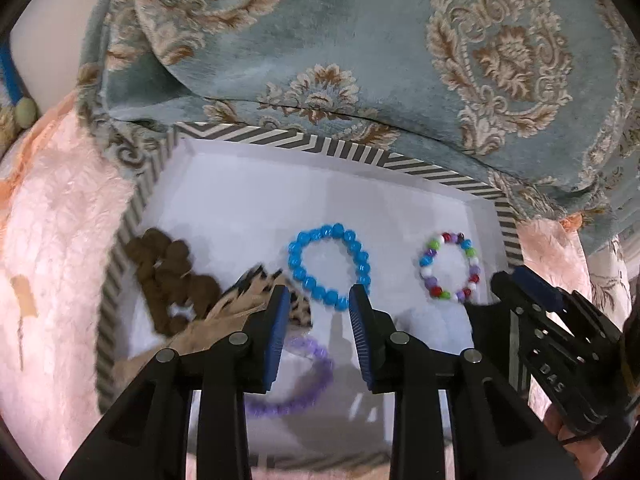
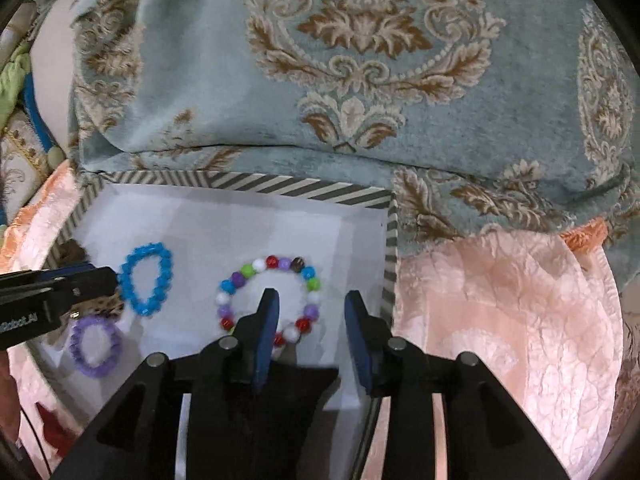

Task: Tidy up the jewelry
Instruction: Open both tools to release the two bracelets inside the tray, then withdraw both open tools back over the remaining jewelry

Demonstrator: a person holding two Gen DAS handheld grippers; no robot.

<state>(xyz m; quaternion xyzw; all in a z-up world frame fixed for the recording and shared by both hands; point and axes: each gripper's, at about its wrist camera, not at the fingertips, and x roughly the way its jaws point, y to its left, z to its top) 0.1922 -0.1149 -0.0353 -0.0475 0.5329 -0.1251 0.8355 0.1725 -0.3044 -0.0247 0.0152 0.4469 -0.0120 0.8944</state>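
Left wrist view shows the left gripper (image 1: 320,300) spread wide and holding nothing, low over a shallow white tray (image 1: 240,200) with a grey-and-white striped rim. Right gripper (image 2: 312,304) is likewise spread and empty. Under the tray lies crinkled pink satin cloth (image 2: 500,300); at the far side, plush teal damask fabric (image 2: 360,80). Inside the tray: brown bead string (image 1: 168,276) at left, leopard-print piece (image 1: 256,292), glossy blue bead bracelet (image 1: 329,266), purple bracelet (image 1: 296,384) nearest, multicoloured bead bracelet (image 2: 268,300) at right.
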